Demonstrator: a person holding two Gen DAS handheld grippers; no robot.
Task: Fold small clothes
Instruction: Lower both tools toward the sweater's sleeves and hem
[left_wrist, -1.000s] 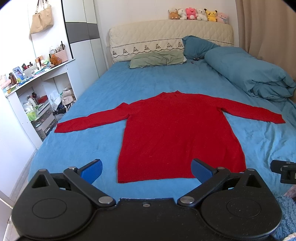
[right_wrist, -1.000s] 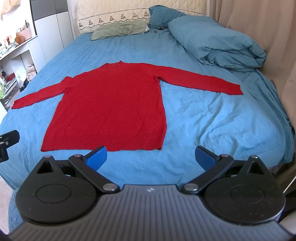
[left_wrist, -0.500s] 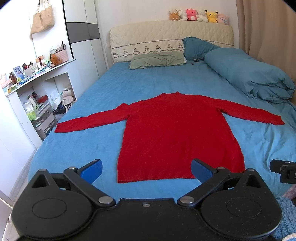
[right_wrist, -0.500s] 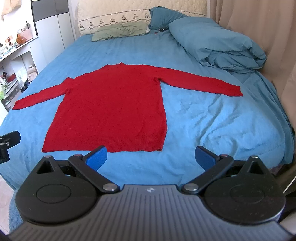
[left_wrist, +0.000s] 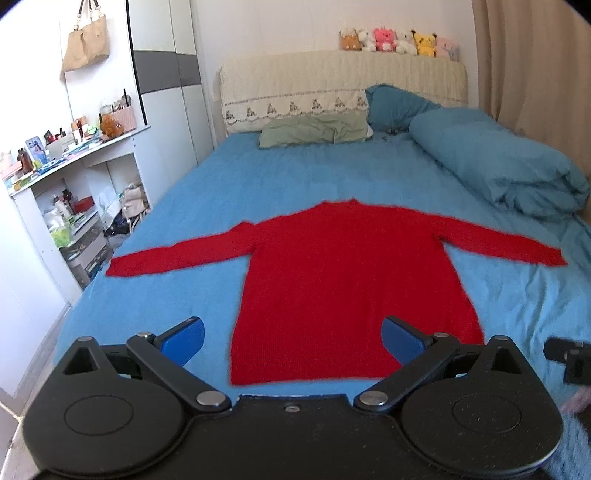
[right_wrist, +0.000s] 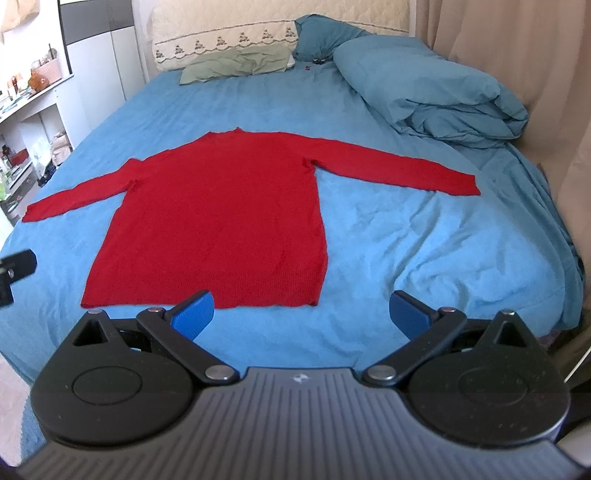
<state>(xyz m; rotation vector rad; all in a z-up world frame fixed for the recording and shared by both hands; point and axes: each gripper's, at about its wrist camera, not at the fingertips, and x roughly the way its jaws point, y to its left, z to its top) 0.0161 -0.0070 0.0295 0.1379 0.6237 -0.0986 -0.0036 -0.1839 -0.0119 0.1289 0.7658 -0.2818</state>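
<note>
A red long-sleeved sweater (left_wrist: 351, 280) lies flat on the blue bed (left_wrist: 280, 177), both sleeves spread out, hem toward me. It also shows in the right wrist view (right_wrist: 218, 218). My left gripper (left_wrist: 293, 341) is open and empty, hovering at the bed's near edge over the hem. My right gripper (right_wrist: 301, 310) is open and empty, just short of the hem's right corner. Each gripper's edge shows in the other's view.
A rolled blue duvet (left_wrist: 498, 166) lies along the right side. Pillows (left_wrist: 314, 129) and a headboard with plush toys (left_wrist: 399, 38) are at the far end. Cluttered white shelves (left_wrist: 62, 192) stand left of the bed. A curtain (right_wrist: 517, 55) hangs on the right.
Both grippers have drifted slightly forward toward the sweater's hem. The sweater has not moved and both grippers stay open.
</note>
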